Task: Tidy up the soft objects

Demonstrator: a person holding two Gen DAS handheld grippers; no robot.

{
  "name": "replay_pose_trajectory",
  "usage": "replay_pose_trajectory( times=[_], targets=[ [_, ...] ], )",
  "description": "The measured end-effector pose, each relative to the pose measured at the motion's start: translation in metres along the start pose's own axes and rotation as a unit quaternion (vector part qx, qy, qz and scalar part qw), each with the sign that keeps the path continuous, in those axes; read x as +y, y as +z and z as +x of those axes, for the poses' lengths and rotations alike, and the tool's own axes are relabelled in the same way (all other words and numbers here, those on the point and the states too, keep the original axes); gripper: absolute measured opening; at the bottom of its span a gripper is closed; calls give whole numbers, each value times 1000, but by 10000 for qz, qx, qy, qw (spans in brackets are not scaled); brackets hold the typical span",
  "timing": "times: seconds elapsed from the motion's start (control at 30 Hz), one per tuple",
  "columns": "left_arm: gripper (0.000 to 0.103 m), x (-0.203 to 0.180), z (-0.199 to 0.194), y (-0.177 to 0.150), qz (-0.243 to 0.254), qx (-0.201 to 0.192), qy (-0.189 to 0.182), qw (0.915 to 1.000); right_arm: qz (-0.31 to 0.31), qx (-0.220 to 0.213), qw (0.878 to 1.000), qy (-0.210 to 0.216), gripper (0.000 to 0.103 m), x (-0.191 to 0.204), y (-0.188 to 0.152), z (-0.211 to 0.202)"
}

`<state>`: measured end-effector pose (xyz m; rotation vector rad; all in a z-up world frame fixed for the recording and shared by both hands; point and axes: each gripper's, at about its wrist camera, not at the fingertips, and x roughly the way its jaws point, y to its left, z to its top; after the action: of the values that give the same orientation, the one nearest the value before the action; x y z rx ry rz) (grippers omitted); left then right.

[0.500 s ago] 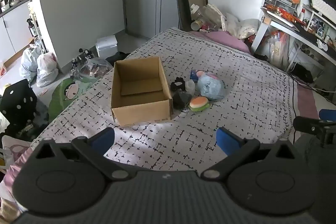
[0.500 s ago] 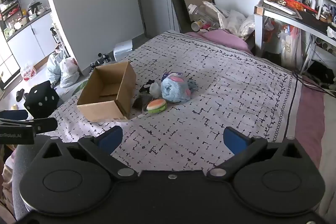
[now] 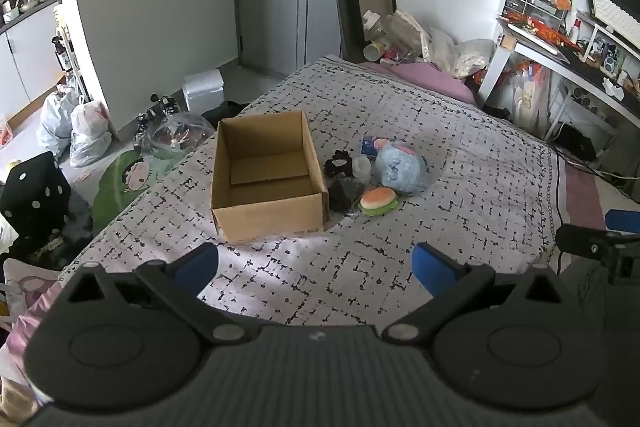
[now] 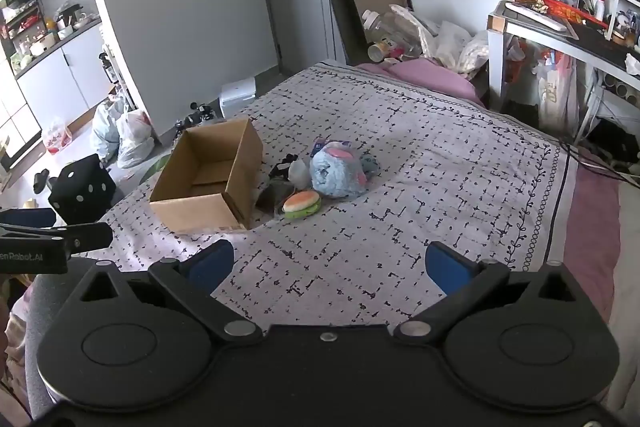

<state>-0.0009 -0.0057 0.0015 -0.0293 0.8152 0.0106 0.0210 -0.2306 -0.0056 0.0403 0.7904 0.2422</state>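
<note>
An open cardboard box [image 3: 267, 175] [image 4: 208, 187] stands on the patterned bedspread [image 3: 460, 187] with nothing but a loose cardboard flap inside. Right of it lies a small heap: a blue plush [image 3: 401, 169] [image 4: 338, 171], a burger-shaped toy [image 3: 378, 200] [image 4: 302, 203], a dark soft item [image 3: 342, 193] [image 4: 274, 195] and a black piece [image 3: 337, 161]. My left gripper [image 3: 316, 265] hovers open over the near bed, well short of the box. Over the near bedspread my right gripper [image 4: 329, 263] is open too, holding nothing. The right gripper's side [image 3: 596, 245] shows at the left view's right edge.
A cluttered desk [image 4: 560, 27] stands at the right. Pillows and bottles [image 4: 404, 39] pile at the bed's head. Bags [image 3: 80, 131], a black dotted cube [image 3: 34, 197] and a green cushion [image 3: 124, 183] lie on the floor left of the bed.
</note>
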Motion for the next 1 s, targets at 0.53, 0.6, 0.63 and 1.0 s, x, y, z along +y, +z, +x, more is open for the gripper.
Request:
replay_pose_trajectory(
  times=[0.53, 0.6, 0.63, 1.0],
  targets=[
    [102, 11, -1, 3, -147, -57, 72, 9998, -55, -28, 9999, 94, 103, 1, 2, 0],
    [102, 11, -3, 3, -155, -79, 74, 9998, -54, -27, 9999, 97, 103, 1, 2, -1],
    [102, 12, -3, 3, -167, -84, 70, 9998, -60, -35, 9999, 109, 103, 2, 2, -1],
    [102, 10, 1, 2, -175, -50, 84, 9998, -55, -31, 9999, 157, 103, 1, 1, 0]
  ],
)
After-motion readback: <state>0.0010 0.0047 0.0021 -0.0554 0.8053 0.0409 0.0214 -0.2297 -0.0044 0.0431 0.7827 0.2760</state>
